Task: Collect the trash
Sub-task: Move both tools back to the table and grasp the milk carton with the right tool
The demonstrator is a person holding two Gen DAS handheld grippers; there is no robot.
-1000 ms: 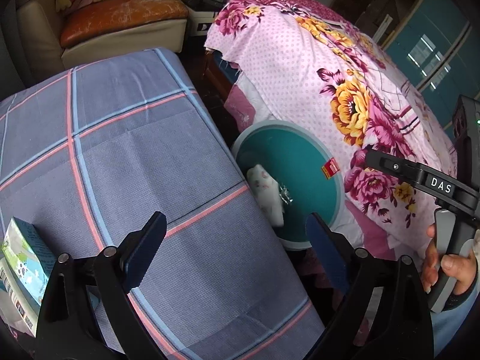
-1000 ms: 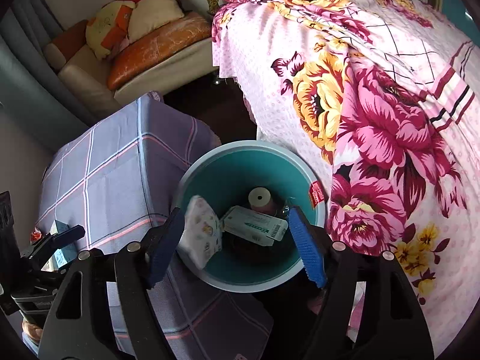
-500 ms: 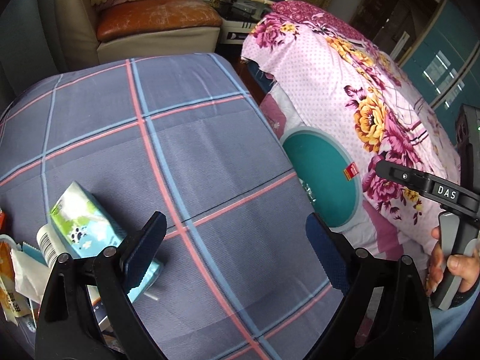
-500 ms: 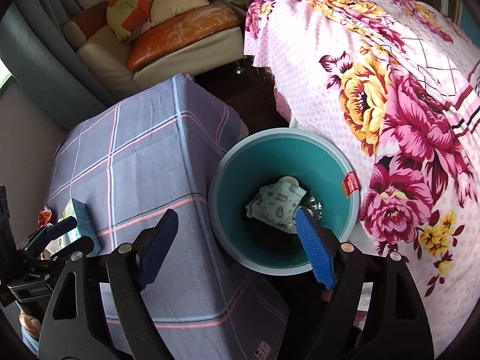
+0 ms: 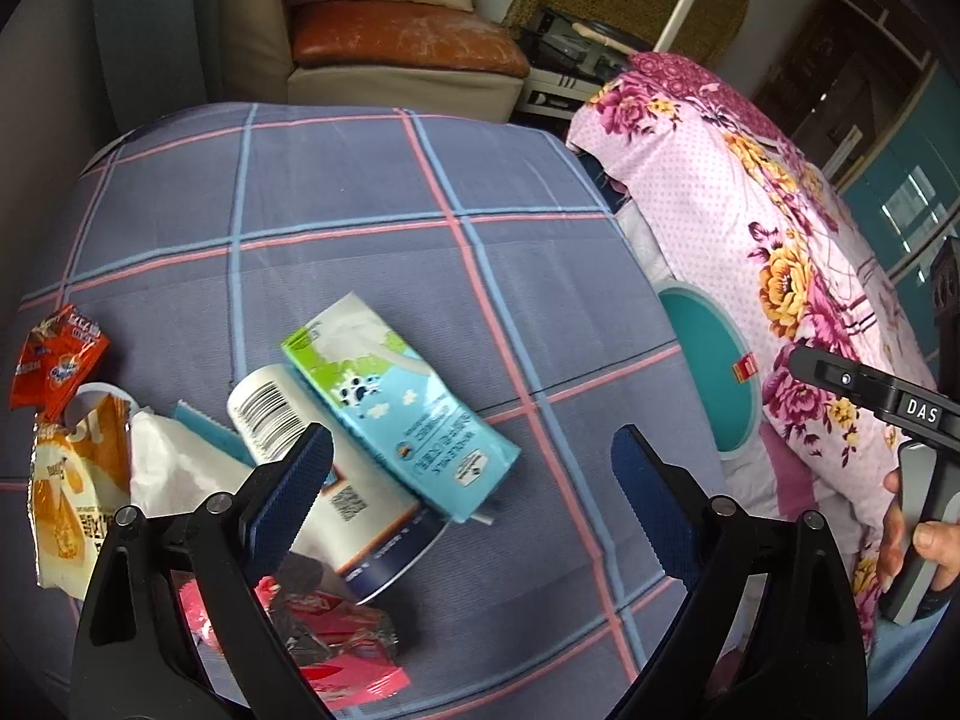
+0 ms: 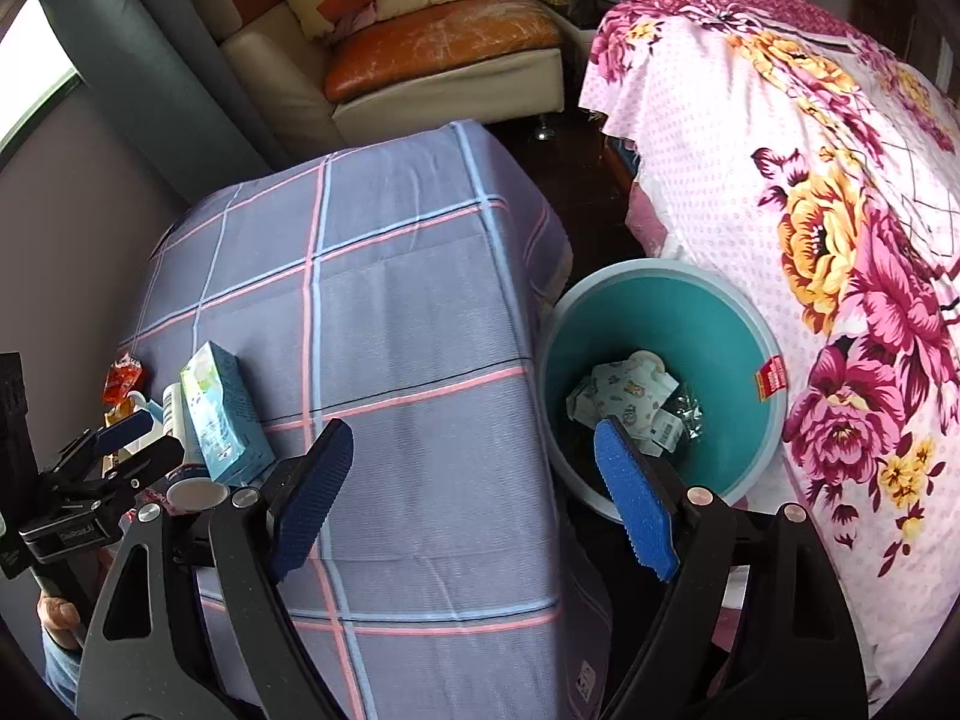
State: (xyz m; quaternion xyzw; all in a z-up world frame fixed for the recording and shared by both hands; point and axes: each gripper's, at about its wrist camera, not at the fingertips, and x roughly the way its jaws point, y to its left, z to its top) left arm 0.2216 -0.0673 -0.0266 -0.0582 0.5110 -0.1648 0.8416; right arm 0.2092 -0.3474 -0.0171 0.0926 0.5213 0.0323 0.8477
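Both tongs gape: left tongs (image 5: 471,480) just above milk carton (image 5: 402,402).

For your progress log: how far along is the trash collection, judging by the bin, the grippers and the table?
Done: the bin already holds a printed packet and other scraps. In hand: nothing; the left gripper and right gripper are both open and empty. Left: the carton, the can, the tissue and the wrappers lie on the table.

Glossy carton (image 5: 396,396), woven checked cloth (image 5: 372,192)
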